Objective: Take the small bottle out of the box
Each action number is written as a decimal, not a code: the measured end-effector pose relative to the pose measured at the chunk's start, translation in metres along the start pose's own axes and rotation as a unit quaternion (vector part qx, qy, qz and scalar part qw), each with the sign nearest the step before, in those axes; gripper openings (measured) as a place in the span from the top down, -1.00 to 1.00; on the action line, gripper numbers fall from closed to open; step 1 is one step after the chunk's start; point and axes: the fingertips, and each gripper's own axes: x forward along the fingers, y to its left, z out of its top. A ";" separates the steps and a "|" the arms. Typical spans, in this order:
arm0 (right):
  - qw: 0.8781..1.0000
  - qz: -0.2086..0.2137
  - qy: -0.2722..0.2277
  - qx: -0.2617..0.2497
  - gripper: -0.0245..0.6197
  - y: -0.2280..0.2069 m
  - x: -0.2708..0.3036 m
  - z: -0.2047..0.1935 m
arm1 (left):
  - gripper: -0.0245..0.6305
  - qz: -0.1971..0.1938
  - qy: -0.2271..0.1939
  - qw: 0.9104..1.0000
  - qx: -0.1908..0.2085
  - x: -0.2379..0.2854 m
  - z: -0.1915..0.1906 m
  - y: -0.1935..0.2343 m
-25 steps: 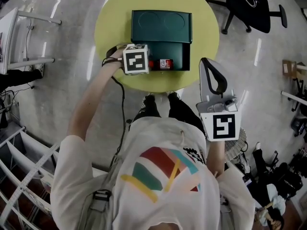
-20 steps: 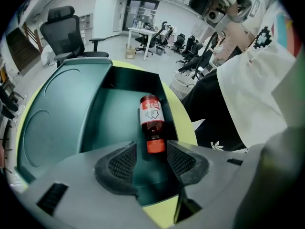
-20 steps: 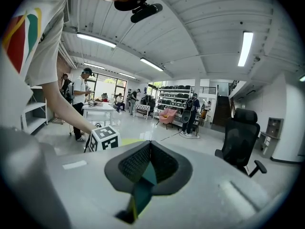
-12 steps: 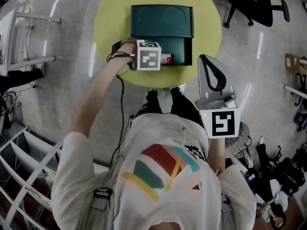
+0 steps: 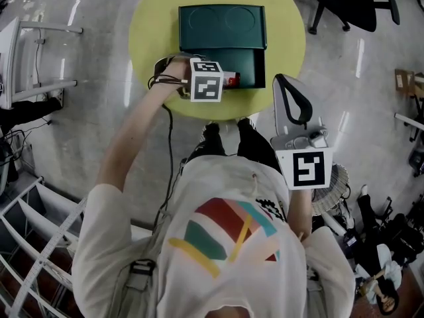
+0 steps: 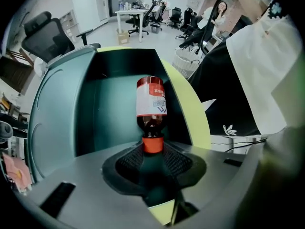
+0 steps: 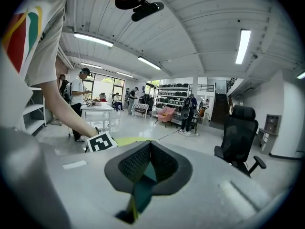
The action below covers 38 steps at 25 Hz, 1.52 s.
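A round yellow-green table [image 5: 149, 38] holds a dark green plastic box [image 5: 255, 61] with its lid [image 5: 222, 25] folded open to the far side. A small brown bottle [image 5: 232, 79], with a red and white label and an orange cap [image 6: 153, 144], lies on its side along the near edge of the open box, cap pointing left.

The left gripper [image 5: 221, 80] reaches in from the left over the table's near edge. Its jaws are closing on the bottle's cap, and the ribbed black pads [image 6: 128, 162] sit against the cap's two sides. The bottle rests on the floor of the box.

The right gripper [image 5: 281, 79] is held to the right, just off the table's near right edge, well apart from the box. Its jaws are pressed together with nothing between them.
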 end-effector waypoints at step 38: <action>1.000 0.003 -0.020 -0.022 0.92 0.002 -0.005 0.019 | 0.54 0.198 -0.300 0.910 -0.206 -0.125 0.044 0.045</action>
